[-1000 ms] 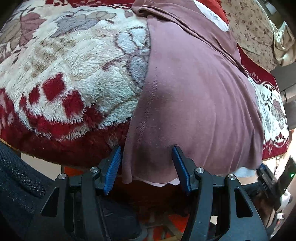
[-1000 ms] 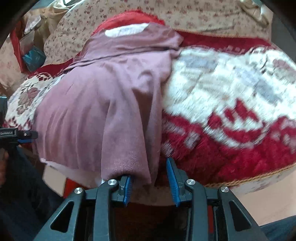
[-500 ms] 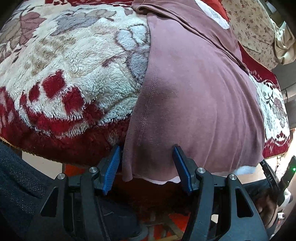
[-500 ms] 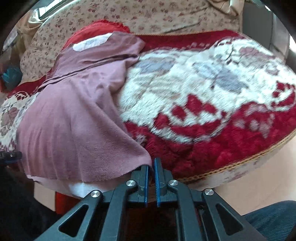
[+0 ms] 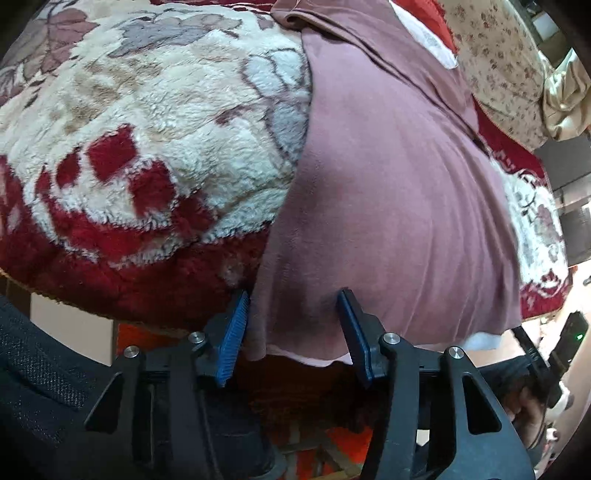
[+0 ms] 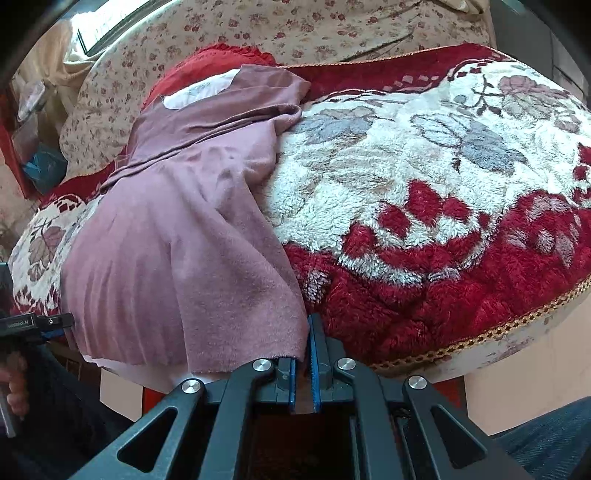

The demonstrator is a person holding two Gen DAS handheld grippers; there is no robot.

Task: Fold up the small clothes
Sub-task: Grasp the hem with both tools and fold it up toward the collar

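Right wrist view shows the mauve garment (image 6: 192, 236) lying along the fleece blanket (image 6: 424, 206), its hem hanging over the near edge, with the right gripper (image 6: 303, 363) clenched on the hem's corner. Left wrist view shows the left gripper (image 5: 293, 325) spread wide, fingers either side of the hem's other corner (image 5: 291, 332), grasping nothing. Behind the blanket lies a floral cushion (image 6: 295, 33).

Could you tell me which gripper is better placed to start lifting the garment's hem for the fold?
Right. The right gripper is shut on the garment at its hem corner, while the left gripper is open, its fingers only straddling the hem.
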